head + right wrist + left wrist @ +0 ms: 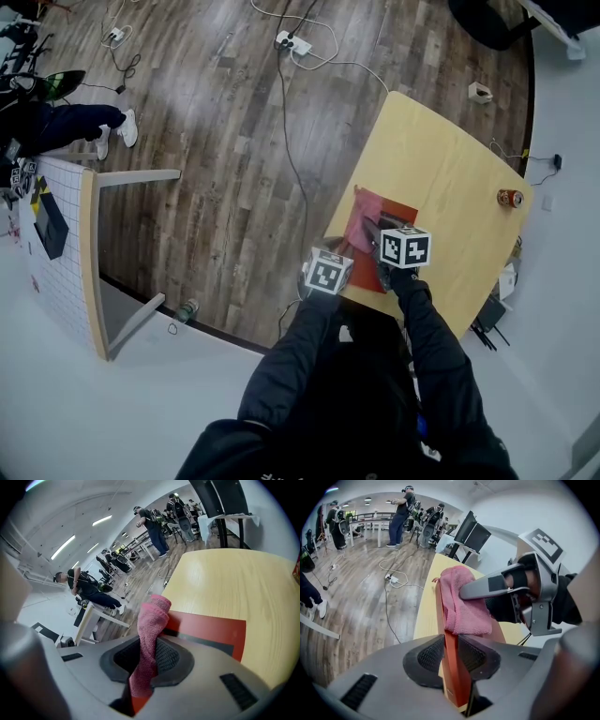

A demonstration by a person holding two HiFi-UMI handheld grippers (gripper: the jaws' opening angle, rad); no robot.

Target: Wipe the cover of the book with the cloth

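A red book (386, 208) lies on the light wooden table (450, 178), near its front edge. My left gripper (449, 660) is shut on the book's near edge (452, 667), seen edge-on in the left gripper view. A pink cloth (464, 602) rests on the cover (211, 627). My right gripper (147, 660) is shut on the pink cloth (149, 634) and holds it against the cover. In the head view both marker cubes sit over the book, the right gripper (380, 246) above the cover and the left gripper (330, 277) at the table's edge.
A small can (510, 198) stands at the table's far right corner. Cables and a power strip (292, 42) lie on the wooden floor. A white desk (66, 248) stands to the left. Several people stand in the background of both gripper views.
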